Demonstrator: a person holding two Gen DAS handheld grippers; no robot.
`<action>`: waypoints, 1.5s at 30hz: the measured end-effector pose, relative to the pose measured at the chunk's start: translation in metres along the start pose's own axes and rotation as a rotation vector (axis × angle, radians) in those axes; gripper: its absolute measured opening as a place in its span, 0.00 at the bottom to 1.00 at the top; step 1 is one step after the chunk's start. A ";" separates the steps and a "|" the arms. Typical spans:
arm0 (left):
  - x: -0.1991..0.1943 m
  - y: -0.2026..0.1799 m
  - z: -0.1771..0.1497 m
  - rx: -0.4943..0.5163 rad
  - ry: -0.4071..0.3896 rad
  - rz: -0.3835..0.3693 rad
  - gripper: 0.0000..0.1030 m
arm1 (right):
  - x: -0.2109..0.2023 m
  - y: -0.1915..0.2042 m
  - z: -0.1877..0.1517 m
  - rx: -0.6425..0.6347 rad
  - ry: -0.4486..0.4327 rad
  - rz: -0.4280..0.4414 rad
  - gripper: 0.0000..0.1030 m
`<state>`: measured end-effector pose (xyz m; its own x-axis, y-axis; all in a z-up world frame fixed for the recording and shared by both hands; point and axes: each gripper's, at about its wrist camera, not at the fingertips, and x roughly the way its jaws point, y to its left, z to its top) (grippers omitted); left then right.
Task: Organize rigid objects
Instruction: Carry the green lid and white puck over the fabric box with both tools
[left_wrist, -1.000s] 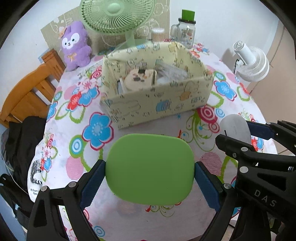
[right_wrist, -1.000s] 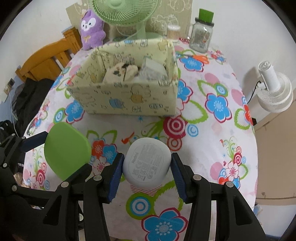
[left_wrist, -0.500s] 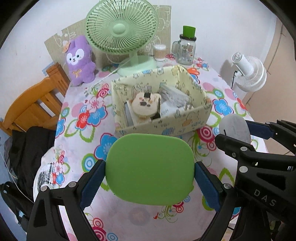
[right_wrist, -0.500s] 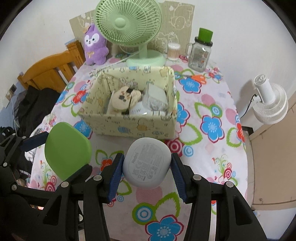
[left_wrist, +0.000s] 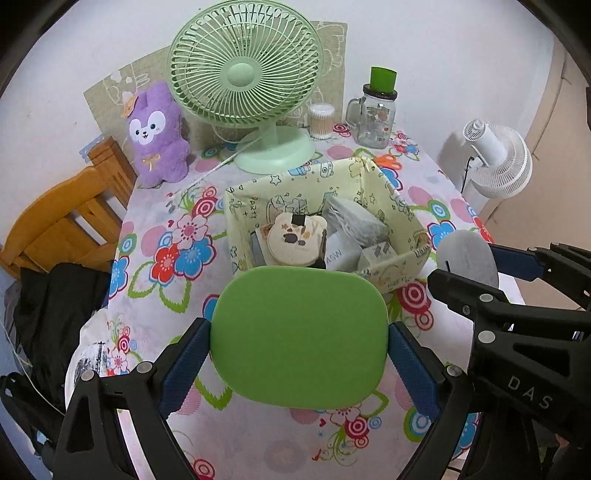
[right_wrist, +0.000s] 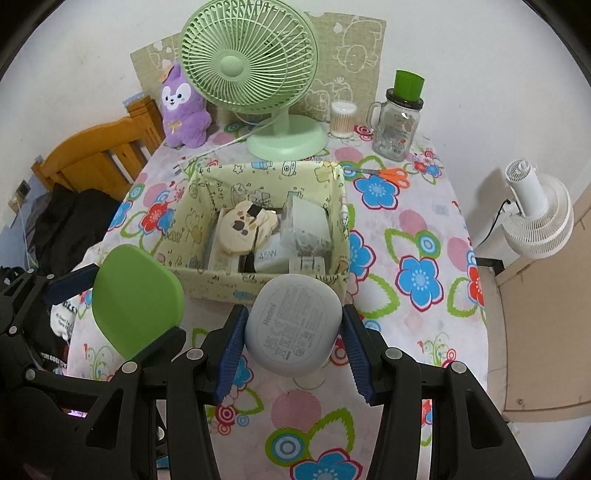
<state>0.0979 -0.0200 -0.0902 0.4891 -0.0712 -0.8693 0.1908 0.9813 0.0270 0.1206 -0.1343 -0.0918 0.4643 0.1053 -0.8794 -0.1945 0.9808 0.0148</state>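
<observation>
**Both cases lifted above the table, box in front**

Raised since the earlier view, both grippers now look down into the fabric box. Left gripper is clamped on the green case; right gripper is clamped on the grey case, just beside it. Box holds several items, some space at its near-left. Bare tablecloth lies right, reaching the table edge.
</observation>
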 end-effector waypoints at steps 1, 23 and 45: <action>0.001 0.001 0.002 -0.001 0.000 0.000 0.92 | 0.001 0.000 0.002 0.000 0.002 0.000 0.52; 0.046 0.024 0.039 -0.010 0.027 -0.027 0.92 | 0.048 0.000 0.050 -0.007 0.054 -0.012 0.52; 0.081 0.031 0.043 0.006 0.077 -0.036 0.93 | 0.105 0.008 0.065 0.056 0.169 0.090 0.53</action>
<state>0.1804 -0.0027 -0.1382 0.4152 -0.0927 -0.9050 0.2123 0.9772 -0.0027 0.2240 -0.1048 -0.1529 0.2943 0.1686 -0.9407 -0.1777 0.9768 0.1194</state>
